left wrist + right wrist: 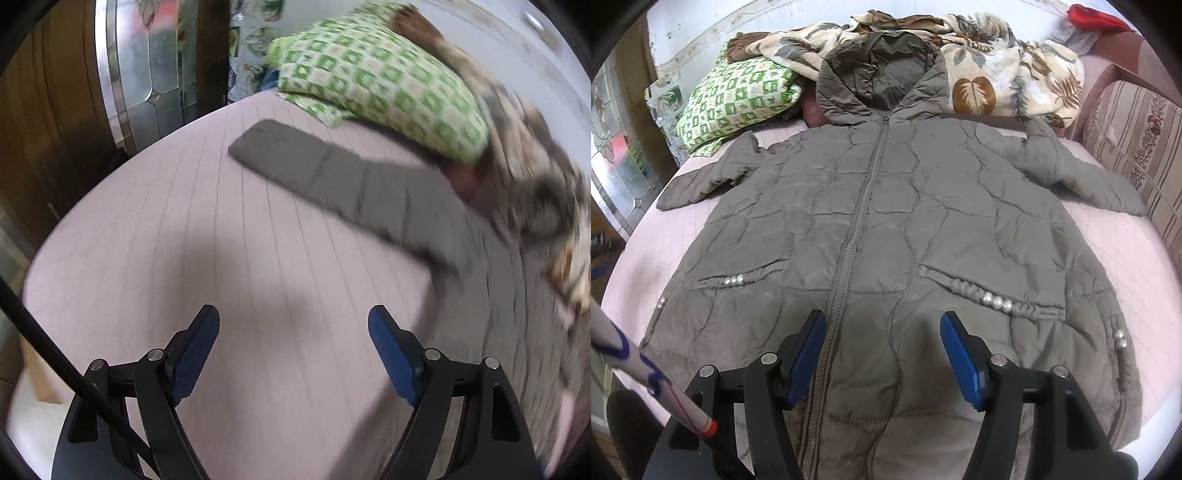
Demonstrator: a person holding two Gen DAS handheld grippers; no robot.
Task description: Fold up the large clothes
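Note:
A large grey-brown quilted hooded coat (886,221) lies flat, front up and zipped, on a pink bed sheet (1137,266), both sleeves spread out to the sides. My right gripper (882,350) hovers open over the lower hem, just right of the zipper, nothing between its blue pads. The left wrist view is blurred. It shows the coat's left sleeve (332,177) stretched across the sheet (184,240). My left gripper (293,347) stands open above bare sheet, well short of that sleeve, with nothing in it.
A green-and-white checked pillow (735,103) and a leaf-print blanket (997,70) lie at the head of the bed behind the hood. A striped cushion (1137,140) borders the right side. A glass-panelled wooden door (147,66) stands left of the bed.

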